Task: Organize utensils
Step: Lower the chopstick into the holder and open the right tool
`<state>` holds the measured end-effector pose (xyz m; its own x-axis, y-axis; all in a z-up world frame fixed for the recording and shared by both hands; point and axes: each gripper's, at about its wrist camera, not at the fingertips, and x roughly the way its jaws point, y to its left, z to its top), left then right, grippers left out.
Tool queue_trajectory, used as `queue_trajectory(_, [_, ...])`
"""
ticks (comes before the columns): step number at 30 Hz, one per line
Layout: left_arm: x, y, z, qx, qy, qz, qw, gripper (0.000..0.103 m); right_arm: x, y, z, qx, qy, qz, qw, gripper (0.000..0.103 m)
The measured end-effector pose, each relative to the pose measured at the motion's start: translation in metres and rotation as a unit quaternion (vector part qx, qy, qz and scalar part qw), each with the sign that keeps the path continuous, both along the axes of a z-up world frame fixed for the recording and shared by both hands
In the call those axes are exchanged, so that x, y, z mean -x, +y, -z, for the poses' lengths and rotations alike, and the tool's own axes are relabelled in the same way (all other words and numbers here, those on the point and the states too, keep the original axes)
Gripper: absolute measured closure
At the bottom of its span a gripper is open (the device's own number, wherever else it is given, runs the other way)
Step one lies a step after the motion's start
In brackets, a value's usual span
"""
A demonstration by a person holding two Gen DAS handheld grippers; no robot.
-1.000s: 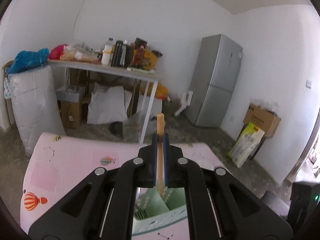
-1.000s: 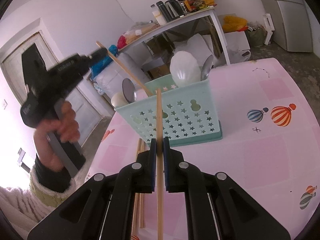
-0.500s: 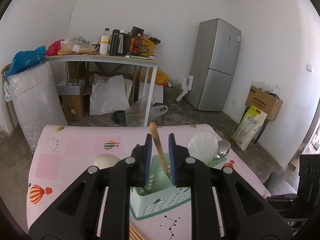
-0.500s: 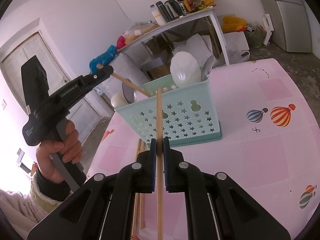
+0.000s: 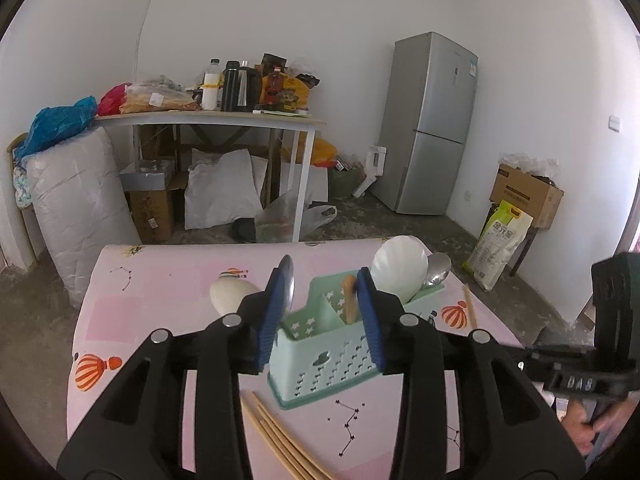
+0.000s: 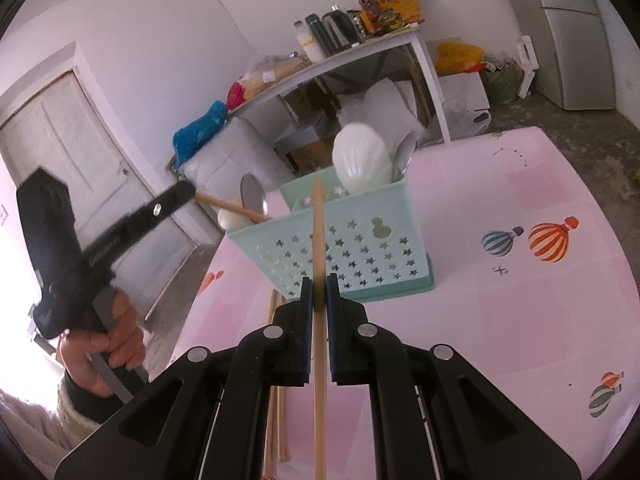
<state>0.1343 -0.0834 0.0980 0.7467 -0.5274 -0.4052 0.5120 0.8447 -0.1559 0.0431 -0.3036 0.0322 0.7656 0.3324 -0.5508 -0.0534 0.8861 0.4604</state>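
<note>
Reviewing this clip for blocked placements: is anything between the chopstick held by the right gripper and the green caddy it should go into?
Nothing visible blocks it. The right gripper is shut on the chopstick, which stands in front of the green caddy. The left gripper, jaws just opened, is over the caddy's left end beside the chopstick it dropped.

White plaster walls [image 5: 360, 20] enclose a rough grey concrete floor [image 5: 400, 224]. A tall silver two-door fridge [image 5: 430, 124] stands in the corner near a cluttered white-legged side table [image 5: 224, 120]. A pale panelled door [image 6: 60, 140] shows left; a brown cardboard box [image 5: 524, 196] sits right.
</note>
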Motion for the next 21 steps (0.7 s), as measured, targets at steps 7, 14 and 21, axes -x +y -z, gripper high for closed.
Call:
queue_trajectory(7, [0.016,0.023,0.004,0.018,0.004,-0.013,0.9998,0.066,-0.002,-0.011,-0.039,0.013,-0.059,0.021,0.998,0.096])
queue_trajectory(14, [0.016,0.036,0.012,0.027,0.025,-0.013,0.9992,0.066,-0.024,-0.016,-0.094,-0.006,-0.165,0.036,0.986,0.096])
queue_trajectory(21, [0.017,0.033,0.021,0.027,0.036,-0.010,0.9989,0.066,-0.068,0.004,-0.126,0.018,-0.260,0.055,0.964,0.096])
